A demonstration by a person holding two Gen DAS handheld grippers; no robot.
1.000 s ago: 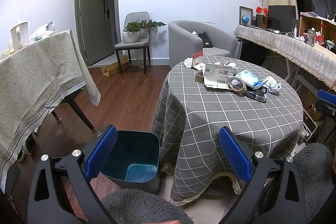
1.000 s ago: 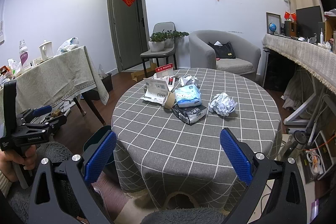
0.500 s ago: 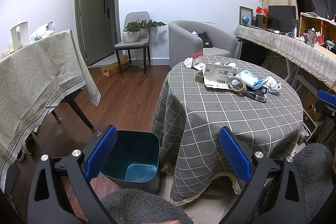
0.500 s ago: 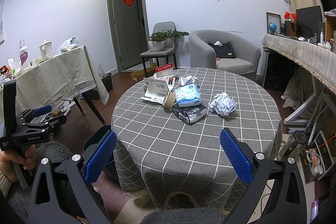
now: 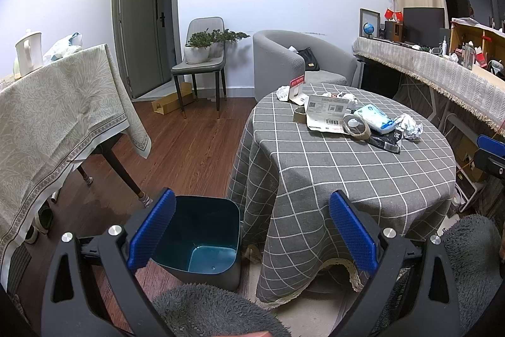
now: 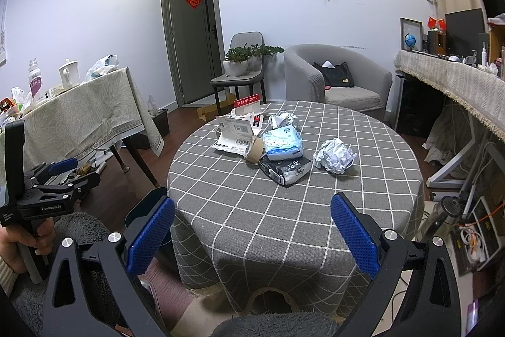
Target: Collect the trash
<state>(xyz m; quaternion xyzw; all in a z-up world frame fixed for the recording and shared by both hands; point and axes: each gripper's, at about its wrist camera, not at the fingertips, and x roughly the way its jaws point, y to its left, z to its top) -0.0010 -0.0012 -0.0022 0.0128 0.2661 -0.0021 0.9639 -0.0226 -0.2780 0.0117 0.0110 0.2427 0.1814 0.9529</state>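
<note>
Right tool (image 6: 252, 234) short of crumpled paper (image 6: 335, 155)

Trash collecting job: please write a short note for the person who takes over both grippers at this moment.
Left gripper: open, empty, above the teal bin on the floor beside the round table.
Right gripper: open, empty, facing the table.
Trash is all on the tabletop: crumpled paper ball, black wrapper, blue tissue pack, tape roll, torn cardboard packaging.
Done: nothing; the bin looks empty.
Left: move every piece into the bin.
</note>
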